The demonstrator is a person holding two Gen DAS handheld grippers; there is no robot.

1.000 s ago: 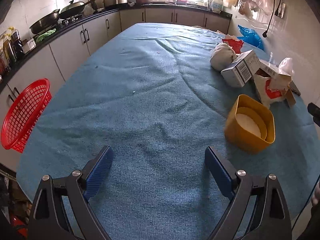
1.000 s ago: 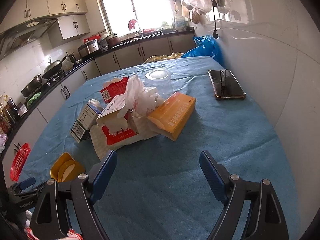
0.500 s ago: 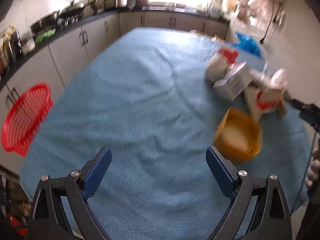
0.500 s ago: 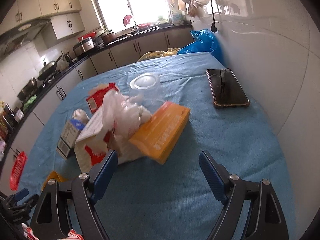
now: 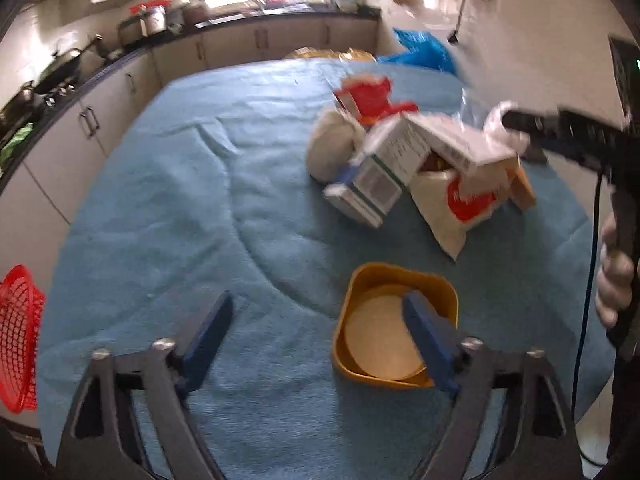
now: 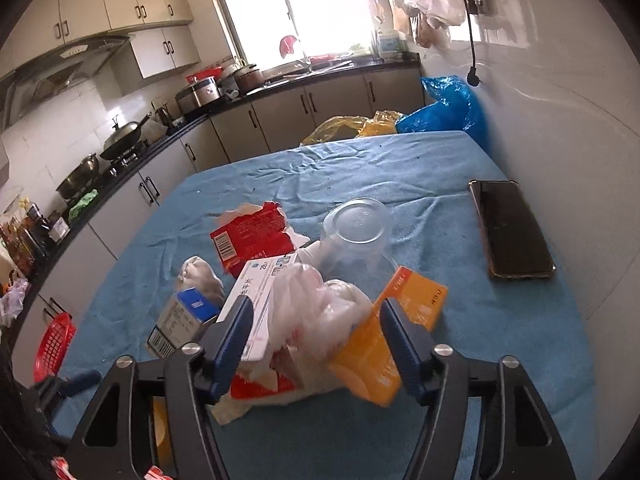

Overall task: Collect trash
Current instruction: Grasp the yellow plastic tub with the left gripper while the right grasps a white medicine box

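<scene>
So the trash pile is the thing to focus on: a crumpled white plastic bag (image 6: 320,312) sitting on top of a red-and-white packet (image 5: 464,204), with an orange box (image 6: 384,344) leaning against it, a white carton (image 5: 384,168) and a torn red box (image 6: 252,236) alongside, all bunched toward the wall-side edge of the table (image 6: 400,168). Your right hand-held gripper (image 6: 316,336) has just been closing and its jaws now sit either side of the plastic bag, about half open. As far as I can tell the pads aren't pressing on anything yet, so nothing's actually held.

My take: go for the bag itself, not the boxes. It's soft and will bunch up, so push in a bit deeper before you squeeze, otherwise you'll pinch a loose flap and it'll slip out. Watch the orange box, it's right at the outer finger and could get dragged.

Your left hand-held gripper (image 5: 316,332) has been closing a little too, still wide and empty, hovering over the yellow tub (image 5: 392,320) near your edge of the table. One finger overlaps the tub's inside in that view; can't tell if it touches. Keep clear of the phone (image 6: 510,232) and the upturned clear cup (image 6: 356,228).
</scene>
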